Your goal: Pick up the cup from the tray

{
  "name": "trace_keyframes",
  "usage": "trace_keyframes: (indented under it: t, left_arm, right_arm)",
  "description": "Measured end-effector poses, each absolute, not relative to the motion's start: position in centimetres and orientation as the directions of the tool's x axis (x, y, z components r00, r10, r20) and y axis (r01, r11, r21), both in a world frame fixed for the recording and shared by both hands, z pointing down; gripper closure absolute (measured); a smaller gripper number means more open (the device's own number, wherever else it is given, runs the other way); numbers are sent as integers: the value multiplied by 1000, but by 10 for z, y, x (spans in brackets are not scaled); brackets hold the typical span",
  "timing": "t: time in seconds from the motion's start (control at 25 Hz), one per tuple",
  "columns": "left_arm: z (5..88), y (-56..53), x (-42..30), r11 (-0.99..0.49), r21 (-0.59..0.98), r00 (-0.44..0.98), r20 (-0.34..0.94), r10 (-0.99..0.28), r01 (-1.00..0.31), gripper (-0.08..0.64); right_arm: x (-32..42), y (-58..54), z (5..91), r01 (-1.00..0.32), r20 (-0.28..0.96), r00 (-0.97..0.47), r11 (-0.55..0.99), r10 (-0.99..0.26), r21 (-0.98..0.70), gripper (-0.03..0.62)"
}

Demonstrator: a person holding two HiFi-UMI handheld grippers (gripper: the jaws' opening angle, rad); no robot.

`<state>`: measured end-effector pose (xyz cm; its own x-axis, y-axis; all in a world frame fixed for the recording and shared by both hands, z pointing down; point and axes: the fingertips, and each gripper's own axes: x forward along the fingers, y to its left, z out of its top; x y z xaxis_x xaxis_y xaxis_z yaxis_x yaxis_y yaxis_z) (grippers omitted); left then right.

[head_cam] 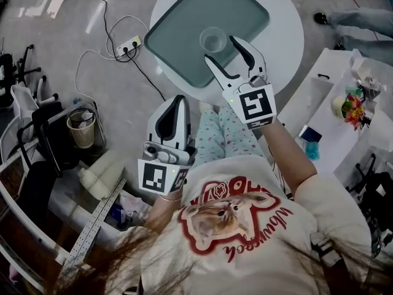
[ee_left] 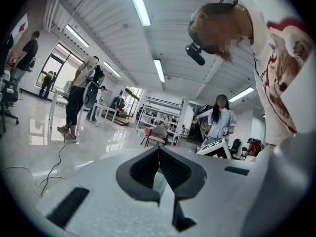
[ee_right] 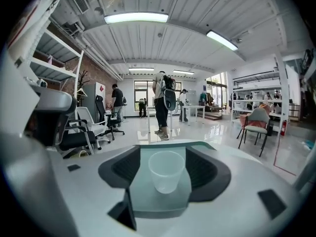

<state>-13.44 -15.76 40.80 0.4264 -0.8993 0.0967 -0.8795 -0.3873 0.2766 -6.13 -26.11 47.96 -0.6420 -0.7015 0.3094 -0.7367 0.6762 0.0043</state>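
A clear plastic cup stands upright on a grey-green tray on the round white table. My right gripper is open over the tray's near right part, one jaw on each side of the cup. In the right gripper view the cup stands between the dark pads with a gap on both sides, and the tray shows beneath it. My left gripper is held back near the person's body, off the table, and is shut. The left gripper view shows its jaws meeting, with nothing between them.
A power strip with cables lies on the floor left of the table. A wastebasket and dark chairs stand at the left. A white side table with flowers is at the right. People stand farther off in the room.
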Motion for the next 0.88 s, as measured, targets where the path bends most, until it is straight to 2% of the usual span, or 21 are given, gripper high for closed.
trace_keyframes:
  t: [0.88]
  left_arm:
    - [401, -162, -127, -400, 296, 442, 90, -892, -867, 546]
  right_arm:
    - [-64, -270, 526, -741, 372, -642, 668, -671, -73, 318]
